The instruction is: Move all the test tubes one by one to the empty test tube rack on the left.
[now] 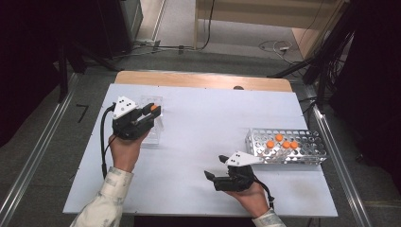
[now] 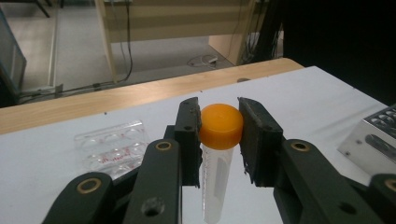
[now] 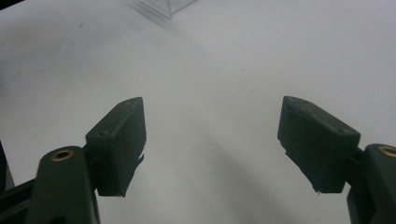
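Observation:
A clear tube with an orange cap (image 2: 221, 126) stands upright between the jaws of my left gripper (image 2: 219, 140), which is shut on it at the cap. From above, my left gripper (image 1: 150, 111) hovers over a clear plastic rack (image 1: 152, 136) at the left of the white table (image 1: 203, 118), and the orange cap (image 1: 154, 108) shows at its tip. My right gripper (image 1: 213, 166) is low over the table's front right, pointing left. Its jaws (image 3: 212, 140) stand wide open with bare table between them.
A metal tube rack (image 1: 302, 157) sits at the right edge of the table with several orange-capped tubes (image 1: 282, 142) in it; its corner (image 2: 373, 140) lies to the right in the left gripper view. The clear rack (image 2: 112, 149) lies flat. A wooden strip (image 1: 203, 80) runs along the far edge.

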A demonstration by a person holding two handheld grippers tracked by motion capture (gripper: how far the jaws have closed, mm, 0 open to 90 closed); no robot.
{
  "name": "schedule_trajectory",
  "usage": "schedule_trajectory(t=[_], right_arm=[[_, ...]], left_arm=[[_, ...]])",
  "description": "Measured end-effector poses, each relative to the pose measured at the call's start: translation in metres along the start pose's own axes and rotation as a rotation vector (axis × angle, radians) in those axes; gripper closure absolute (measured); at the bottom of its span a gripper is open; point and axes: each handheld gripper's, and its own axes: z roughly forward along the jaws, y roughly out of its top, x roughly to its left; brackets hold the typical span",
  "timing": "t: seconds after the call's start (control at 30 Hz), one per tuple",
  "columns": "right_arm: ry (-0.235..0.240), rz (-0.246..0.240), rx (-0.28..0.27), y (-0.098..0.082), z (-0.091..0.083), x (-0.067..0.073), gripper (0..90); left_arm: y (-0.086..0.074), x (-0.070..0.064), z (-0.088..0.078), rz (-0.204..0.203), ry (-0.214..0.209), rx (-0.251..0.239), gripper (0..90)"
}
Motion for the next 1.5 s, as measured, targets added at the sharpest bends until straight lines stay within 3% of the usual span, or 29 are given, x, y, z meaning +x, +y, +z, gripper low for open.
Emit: schedule_trajectory(t=[0.47,1.07,1.5], right_arm=[[-0.003,0.007,-0.015,0.000,-0.006,-0.003,22.5],[0.000,0.013,-0.021,0.000,-0.008,-0.004,22.9],[0.002,0.015,-0.022,0.000,-0.009,-0.004,22.9]], left_arm=[[0.003,0.018,0.011,0.018,0.088,0.013,70.4],[0.000,0.021,0.019,0.033,0.112,0.034,70.3],[-0.021,0.020,0.030,0.047,0.116,0.087,70.0]])
